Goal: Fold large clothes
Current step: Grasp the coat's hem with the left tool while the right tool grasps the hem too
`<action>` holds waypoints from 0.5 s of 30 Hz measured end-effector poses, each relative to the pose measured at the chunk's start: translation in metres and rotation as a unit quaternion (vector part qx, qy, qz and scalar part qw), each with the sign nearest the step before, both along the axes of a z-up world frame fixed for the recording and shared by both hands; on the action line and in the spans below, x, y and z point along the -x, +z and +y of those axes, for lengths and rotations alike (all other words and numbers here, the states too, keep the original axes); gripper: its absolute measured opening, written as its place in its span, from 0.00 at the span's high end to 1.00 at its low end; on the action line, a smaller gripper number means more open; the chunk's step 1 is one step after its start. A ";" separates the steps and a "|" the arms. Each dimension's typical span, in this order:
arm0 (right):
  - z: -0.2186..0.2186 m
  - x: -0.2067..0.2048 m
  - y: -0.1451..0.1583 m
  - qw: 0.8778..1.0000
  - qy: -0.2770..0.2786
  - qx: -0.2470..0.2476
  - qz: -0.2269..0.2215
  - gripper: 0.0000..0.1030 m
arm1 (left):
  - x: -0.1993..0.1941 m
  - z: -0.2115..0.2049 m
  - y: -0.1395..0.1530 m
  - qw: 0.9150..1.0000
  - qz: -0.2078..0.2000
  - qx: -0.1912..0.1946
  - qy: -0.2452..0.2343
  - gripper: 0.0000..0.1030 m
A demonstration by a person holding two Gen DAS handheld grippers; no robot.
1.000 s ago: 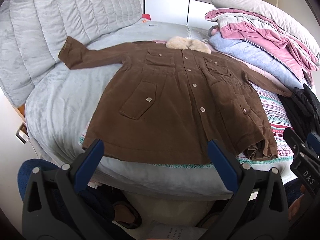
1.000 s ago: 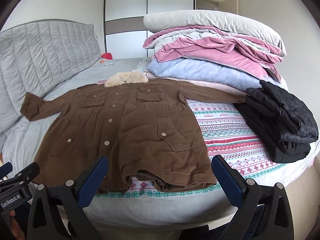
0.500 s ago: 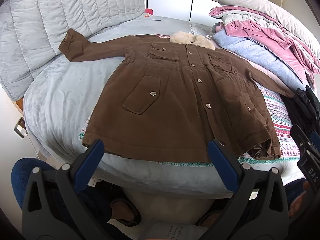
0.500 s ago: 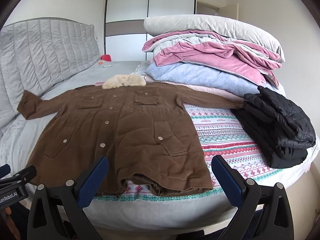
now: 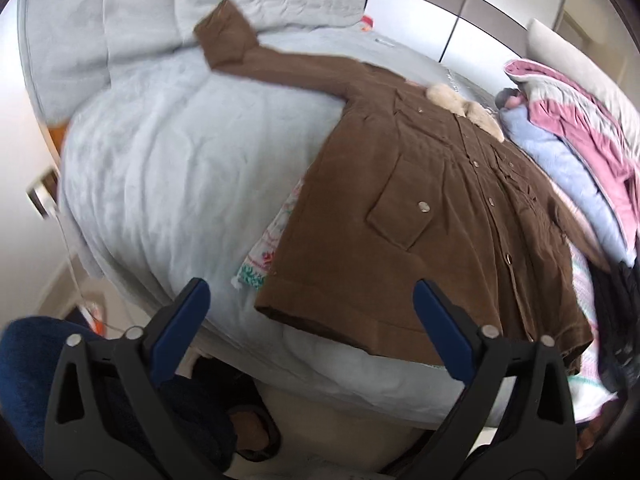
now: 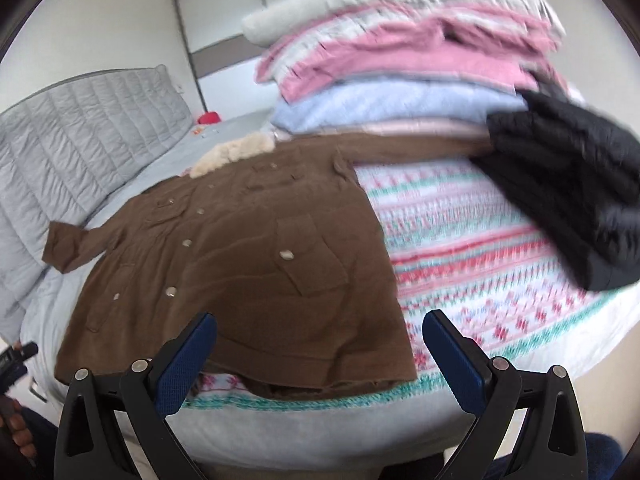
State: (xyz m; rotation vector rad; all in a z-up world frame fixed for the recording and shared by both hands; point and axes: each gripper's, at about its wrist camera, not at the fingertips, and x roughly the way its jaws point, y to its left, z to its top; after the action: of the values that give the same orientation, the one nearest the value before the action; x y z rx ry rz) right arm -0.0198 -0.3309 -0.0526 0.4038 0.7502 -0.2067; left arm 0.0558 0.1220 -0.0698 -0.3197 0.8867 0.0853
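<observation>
A large brown button-front coat (image 5: 420, 208) with a cream fur collar (image 5: 464, 106) lies flat on the bed, front up, its left sleeve (image 5: 256, 54) stretched toward the headboard. It also shows in the right wrist view (image 6: 240, 264). My left gripper (image 5: 312, 320) is open and empty, hovering just off the bed's front edge by the coat's lower left hem corner. My right gripper (image 6: 320, 344) is open and empty, just in front of the hem's lower right part. The coat's right sleeve (image 6: 420, 146) runs under a black jacket.
A stack of folded pink, blue and grey bedding (image 6: 400, 68) fills the bed's right side. A folded black puffer jacket (image 6: 568, 200) lies on a patterned blanket (image 6: 480, 272). A grey quilted headboard (image 5: 120, 12) stands at the left. A red object (image 6: 208, 117) sits far back.
Both grippers have moved closer to the coat's hem and apart. The left view swung to the left side of the coat, the right view swung to its right side. Both stay open.
</observation>
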 end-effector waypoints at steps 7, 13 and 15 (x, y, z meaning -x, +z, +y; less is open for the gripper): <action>-0.036 -0.011 -0.047 0.995 -0.037 -0.071 0.056 0.17 | -0.026 -0.005 -0.045 0.999 0.050 0.018 -0.007 0.48; -0.030 -0.033 -0.064 0.994 -0.038 -0.041 0.094 0.55 | -0.035 -0.012 -0.047 0.999 0.038 -0.019 0.002 0.77; -0.033 -0.031 -0.060 0.995 -0.021 -0.065 0.073 0.88 | -0.034 -0.010 -0.041 0.999 0.027 -0.024 -0.003 0.81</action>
State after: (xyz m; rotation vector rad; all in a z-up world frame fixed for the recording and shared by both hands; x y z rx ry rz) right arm 0.0111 -0.3642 -0.1128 0.5322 0.9028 -0.2302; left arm 0.0895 0.1123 -0.1110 -0.2717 0.9373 0.1093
